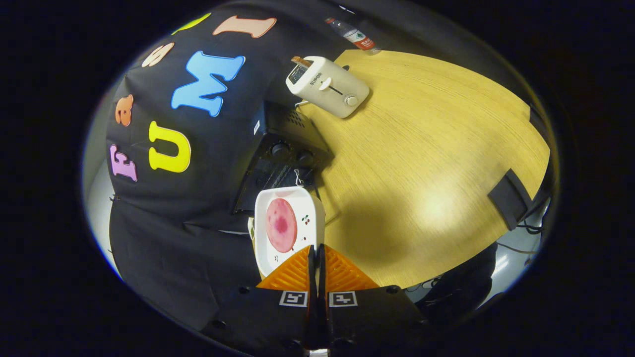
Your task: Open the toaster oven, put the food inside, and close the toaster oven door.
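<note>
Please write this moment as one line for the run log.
gripper: shut on plate rim | load: pink food slice on plate | position: before black toaster oven | door state: unclear | nearby: white toaster, bottle

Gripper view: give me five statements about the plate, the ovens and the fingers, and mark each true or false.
1. The gripper is shut on the rim of the white plate. True.
2. The plate carries a green vegetable. False: it carries a round pink slice of food.
3. The black toaster oven lies just beyond the plate, against the booth wall. True.
4. The white pop-up toaster stands between the fingers. False: it stands far beyond them, farther along the wooden table than the toaster oven.
5. A plastic bottle lies on the plate. False: it is beyond the white toaster, at the table's far edge.
</note>
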`<state>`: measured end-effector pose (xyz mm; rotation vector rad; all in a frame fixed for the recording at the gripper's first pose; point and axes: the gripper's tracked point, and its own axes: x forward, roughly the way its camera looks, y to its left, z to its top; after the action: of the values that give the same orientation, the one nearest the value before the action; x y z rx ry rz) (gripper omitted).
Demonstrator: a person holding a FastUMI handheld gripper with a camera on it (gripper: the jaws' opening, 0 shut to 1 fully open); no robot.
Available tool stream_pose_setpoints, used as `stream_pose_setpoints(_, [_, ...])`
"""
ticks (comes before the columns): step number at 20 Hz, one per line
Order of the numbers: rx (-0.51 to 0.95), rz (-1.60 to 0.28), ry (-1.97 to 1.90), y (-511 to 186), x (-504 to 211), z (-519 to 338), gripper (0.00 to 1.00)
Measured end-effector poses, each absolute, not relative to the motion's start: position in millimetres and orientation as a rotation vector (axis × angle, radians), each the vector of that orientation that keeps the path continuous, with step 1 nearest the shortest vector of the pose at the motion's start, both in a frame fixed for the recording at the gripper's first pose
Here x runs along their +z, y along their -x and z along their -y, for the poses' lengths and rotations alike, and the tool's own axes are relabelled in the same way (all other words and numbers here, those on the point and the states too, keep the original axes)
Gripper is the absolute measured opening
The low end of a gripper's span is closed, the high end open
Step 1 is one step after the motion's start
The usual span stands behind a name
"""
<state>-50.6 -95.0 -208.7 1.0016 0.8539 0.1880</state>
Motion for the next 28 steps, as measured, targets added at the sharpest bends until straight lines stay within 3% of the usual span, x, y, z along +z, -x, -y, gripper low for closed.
stream_pose_setpoints(14, [0.256,-0.9,-1.001,3,-211,-14,0.02])
stream_pose_setpoints(28, [0.102,-0.886,-1.168,-114,-259,-43,0.02])
